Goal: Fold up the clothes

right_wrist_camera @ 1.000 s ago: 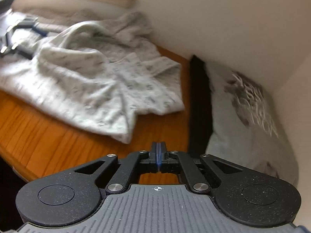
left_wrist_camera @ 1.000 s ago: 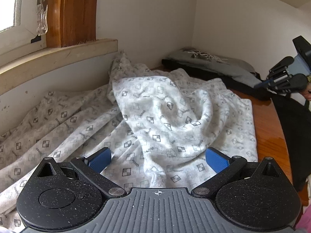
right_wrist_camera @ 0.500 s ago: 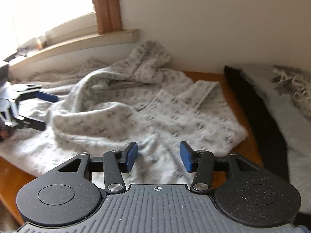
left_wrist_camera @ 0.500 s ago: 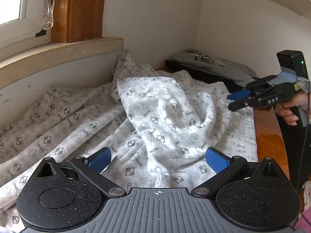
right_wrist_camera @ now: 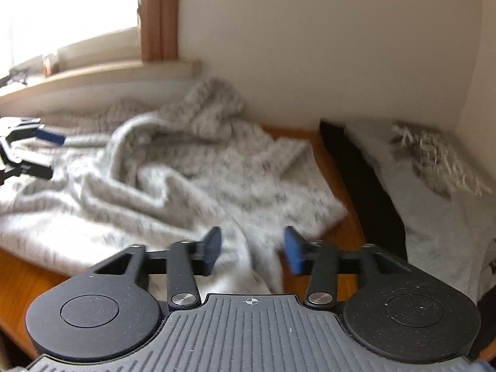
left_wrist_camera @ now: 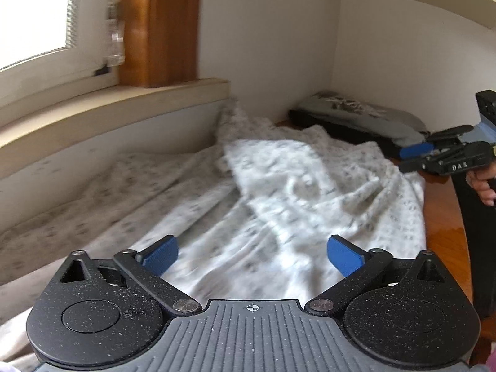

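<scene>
Both wrist views low, angled down; share patterned garment (left_wrist_camera: 279,192) (right_wrist_camera: 192,179).

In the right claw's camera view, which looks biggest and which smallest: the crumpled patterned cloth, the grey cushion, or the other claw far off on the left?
1. Patterned cloth, spread over most of the table.
2. Grey cushion, partly cut off at the edge.
3. Left claw, looking tiny, though that is partly distance from the camera.

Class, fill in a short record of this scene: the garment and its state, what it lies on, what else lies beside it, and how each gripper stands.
garment: patterned white garment, crumpled, unfolded
surface: wooden table
beside it: grey garment on a black one, by the wall
left gripper: open, over the cloth, gripping nothing
right gripper: jaws opening, cloth below, not pinched
</scene>
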Motion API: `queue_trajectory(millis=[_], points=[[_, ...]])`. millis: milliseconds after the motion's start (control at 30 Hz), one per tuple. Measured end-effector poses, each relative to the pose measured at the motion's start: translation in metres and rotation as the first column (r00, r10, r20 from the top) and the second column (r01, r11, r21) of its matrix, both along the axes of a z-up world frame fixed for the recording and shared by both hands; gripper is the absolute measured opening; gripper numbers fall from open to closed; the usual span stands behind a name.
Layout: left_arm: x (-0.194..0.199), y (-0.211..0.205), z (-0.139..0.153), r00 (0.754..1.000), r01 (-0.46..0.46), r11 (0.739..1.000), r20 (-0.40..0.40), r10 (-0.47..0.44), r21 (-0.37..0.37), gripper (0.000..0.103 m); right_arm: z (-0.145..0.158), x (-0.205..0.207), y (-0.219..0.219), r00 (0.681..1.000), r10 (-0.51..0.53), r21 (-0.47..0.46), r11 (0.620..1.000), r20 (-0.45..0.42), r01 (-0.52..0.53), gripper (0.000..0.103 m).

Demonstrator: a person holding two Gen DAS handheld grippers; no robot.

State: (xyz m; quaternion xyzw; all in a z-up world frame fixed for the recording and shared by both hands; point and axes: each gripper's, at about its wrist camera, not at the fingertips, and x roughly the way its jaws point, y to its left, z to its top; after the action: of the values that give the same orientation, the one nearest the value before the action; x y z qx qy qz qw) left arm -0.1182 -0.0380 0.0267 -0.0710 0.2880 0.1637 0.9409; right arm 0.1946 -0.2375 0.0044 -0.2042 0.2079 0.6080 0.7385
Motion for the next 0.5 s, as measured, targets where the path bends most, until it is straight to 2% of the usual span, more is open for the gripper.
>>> queue_trajectory(millis=[100, 133, 167, 233, 400, 467, 500], points=[[-0.028, 0.005, 0.005, 0.999, -0.003, 1.000, -0.040, 0.004, 0.008, 0.093, -0.005, -0.020, 0.016, 1.000, 0.009, 0.060, 0.998, -0.003, -0.009, 0.056], [-0.037, 0.006, 0.006, 0.998, -0.002, 1.000, -0.061, 0.002, 0.003, 0.087, -0.007, -0.028, 0.023, 1.000, 0.016, 0.073, 0.997, -0.004, -0.016, 0.056], [-0.047, 0.006, 0.005, 0.997, -0.001, 1.000, -0.080, 0.001, 0.004, 0.077, -0.009, -0.036, 0.030, 1.000, 0.027, 0.078, 0.997, -0.005, -0.027, 0.059], [-0.064, 0.006, 0.002, 0.993, -0.003, 1.000, -0.120, 0.003, 0.008, 0.069, -0.013, -0.048, 0.043, 0.999, 0.048, 0.083, 0.995, -0.009, -0.047, 0.062], [-0.106, 0.015, -0.003, 0.987, -0.040, 0.999, -0.156, 0.037, -0.017, 0.068, -0.025, -0.059, 0.062, 0.998, 0.045, 0.057, 0.997, -0.034, -0.043, 0.068], [-0.120, 0.017, -0.004, 0.986, -0.046, 0.999, -0.159, 0.041, -0.027, 0.061, -0.026, -0.057, 0.063, 0.998, 0.036, 0.048, 0.998, -0.053, -0.033, 0.069], [-0.124, 0.016, -0.004, 0.987, -0.045, 0.998, -0.156, 0.039, -0.034, 0.059, -0.027, -0.055, 0.063, 0.997, 0.030, 0.047, 0.999, -0.065, -0.027, 0.073]])
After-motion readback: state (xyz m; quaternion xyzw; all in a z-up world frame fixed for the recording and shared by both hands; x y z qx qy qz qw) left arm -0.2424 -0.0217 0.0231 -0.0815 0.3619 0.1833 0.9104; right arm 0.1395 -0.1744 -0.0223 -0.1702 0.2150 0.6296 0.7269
